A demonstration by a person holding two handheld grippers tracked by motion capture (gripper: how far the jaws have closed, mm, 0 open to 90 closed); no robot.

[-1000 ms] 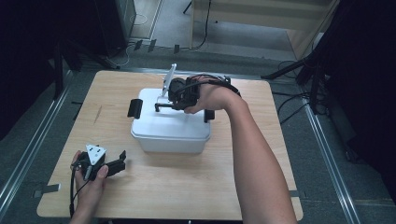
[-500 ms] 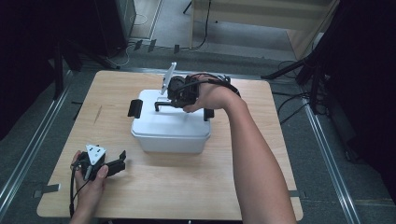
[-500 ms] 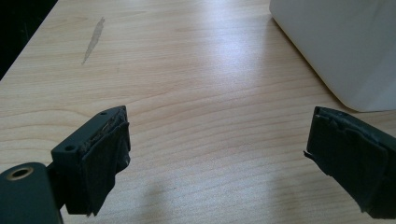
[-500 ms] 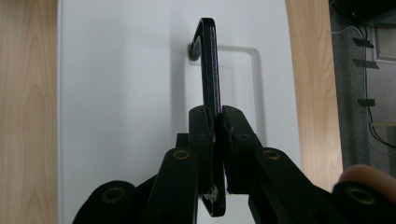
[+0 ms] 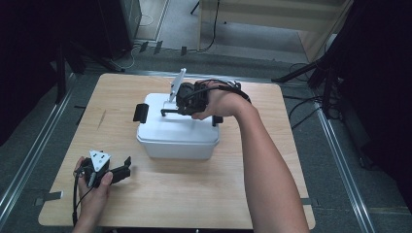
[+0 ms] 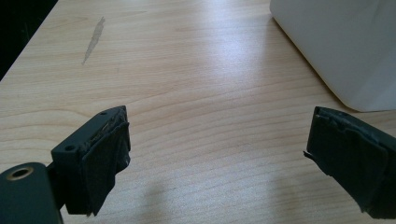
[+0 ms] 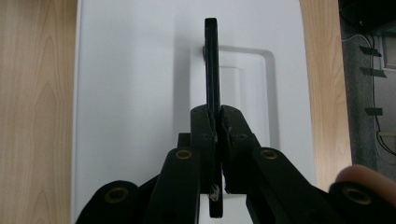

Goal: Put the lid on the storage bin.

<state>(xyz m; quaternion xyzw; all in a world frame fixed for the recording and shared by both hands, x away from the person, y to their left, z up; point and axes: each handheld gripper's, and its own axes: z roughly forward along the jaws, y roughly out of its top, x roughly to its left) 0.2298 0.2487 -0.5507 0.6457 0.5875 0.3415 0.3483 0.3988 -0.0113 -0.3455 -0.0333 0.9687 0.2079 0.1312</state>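
Right gripper [image 7: 217, 122] clamps black handle [image 7: 211, 65] on lid of white box [image 5: 177, 131], box directly beneath, mid-table; grip probably for lifting lid. Left gripper [image 5: 127, 166] rests on table [image 5: 194, 194], jaws apart, empty, box ahead to its right, likely waiting.

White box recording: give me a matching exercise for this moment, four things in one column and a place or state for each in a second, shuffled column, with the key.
Things
1. right gripper
2. left gripper
3. side latch
4. white box

States
A. jaws wide apart, low over bare wood
B. black, on the box's left end
C. standing mid-table, lid on
D. clamped on the black lid handle

Pairs: 1-D, 2-A, 3-B, 4-C
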